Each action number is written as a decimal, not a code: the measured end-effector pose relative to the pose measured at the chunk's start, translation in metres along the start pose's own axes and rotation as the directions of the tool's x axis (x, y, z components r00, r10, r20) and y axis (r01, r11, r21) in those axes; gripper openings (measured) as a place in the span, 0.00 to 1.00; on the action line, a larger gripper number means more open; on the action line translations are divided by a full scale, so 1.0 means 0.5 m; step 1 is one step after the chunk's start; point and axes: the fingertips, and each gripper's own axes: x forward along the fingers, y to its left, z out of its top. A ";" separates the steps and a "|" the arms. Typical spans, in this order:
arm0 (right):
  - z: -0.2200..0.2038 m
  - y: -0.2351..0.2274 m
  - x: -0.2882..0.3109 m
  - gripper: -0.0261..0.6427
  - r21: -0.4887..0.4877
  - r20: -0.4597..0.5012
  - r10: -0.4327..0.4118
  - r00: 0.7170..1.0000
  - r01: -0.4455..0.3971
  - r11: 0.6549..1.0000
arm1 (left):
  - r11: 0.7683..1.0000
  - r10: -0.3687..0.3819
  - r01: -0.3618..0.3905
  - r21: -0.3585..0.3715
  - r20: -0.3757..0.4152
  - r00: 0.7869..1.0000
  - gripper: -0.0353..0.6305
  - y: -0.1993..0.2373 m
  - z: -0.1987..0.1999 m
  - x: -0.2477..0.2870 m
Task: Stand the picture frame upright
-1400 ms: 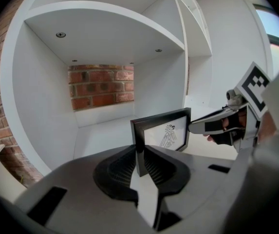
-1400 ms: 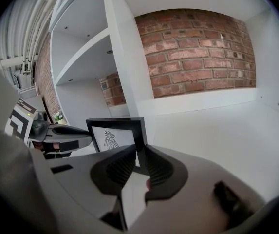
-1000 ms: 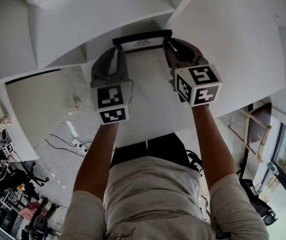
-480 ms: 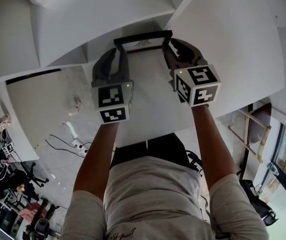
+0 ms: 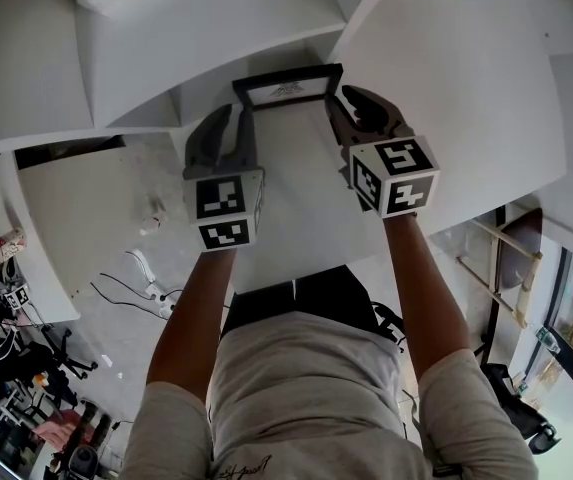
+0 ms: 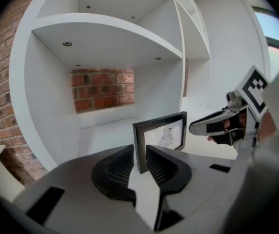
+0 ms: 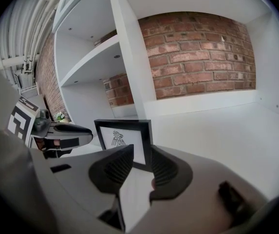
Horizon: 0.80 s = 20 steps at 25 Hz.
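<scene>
black rectangular picture frame [image 5: 286,86] upright on white shelf board [image 5: 296,203] | left gripper [image 5: 234,118] jaws just eased apart, loose round frame's left edge | right gripper [image 5: 351,103] jaws spread astride right edge | red brick wall [image 7: 197,57] behind, white divider panel [image 7: 129,67] beside

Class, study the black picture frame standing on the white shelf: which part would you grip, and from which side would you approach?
Grip the picture frame by a vertical side bar, coming from the open front of the shelf. It stands upright facing outward, so the narrow bars probably fit between jaws, and the brick wall behind rules out the rear.
</scene>
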 end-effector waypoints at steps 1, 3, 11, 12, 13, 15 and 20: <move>0.000 0.003 -0.004 0.17 -0.001 0.000 0.002 1.000 -0.002 1.000 | 1.000 -0.003 0.003 -0.002 0.001 1.000 0.18 0.000 0.001 -0.005; -0.002 0.010 -0.014 0.17 -0.005 -0.001 0.004 1.000 -0.004 1.000 | 1.000 -0.010 0.010 -0.002 0.003 1.000 0.18 -0.003 0.002 -0.015; -0.006 0.036 -0.060 0.17 -0.014 0.008 0.020 1.000 -0.020 1.000 | 0.998 -0.056 0.055 0.033 0.008 0.998 0.18 -0.036 -0.003 -0.060; -0.005 0.042 -0.067 0.17 -0.016 0.010 0.026 1.000 -0.026 1.000 | 0.997 -0.066 0.065 0.032 0.007 0.998 0.18 -0.040 -0.004 -0.067; -0.005 0.048 -0.074 0.17 -0.018 0.011 0.033 0.999 -0.033 0.999 | 0.997 -0.073 0.073 0.031 0.008 0.997 0.17 -0.044 -0.005 -0.073; -0.007 0.062 -0.090 0.16 -0.021 0.013 0.043 0.999 -0.043 0.999 | 0.996 -0.084 0.083 0.029 0.010 0.996 0.15 -0.050 -0.005 -0.087; -0.008 0.094 -0.128 0.10 -0.028 0.023 0.057 0.998 -0.057 0.998 | 0.994 -0.106 0.106 0.033 0.018 0.994 0.10 -0.059 0.005 -0.116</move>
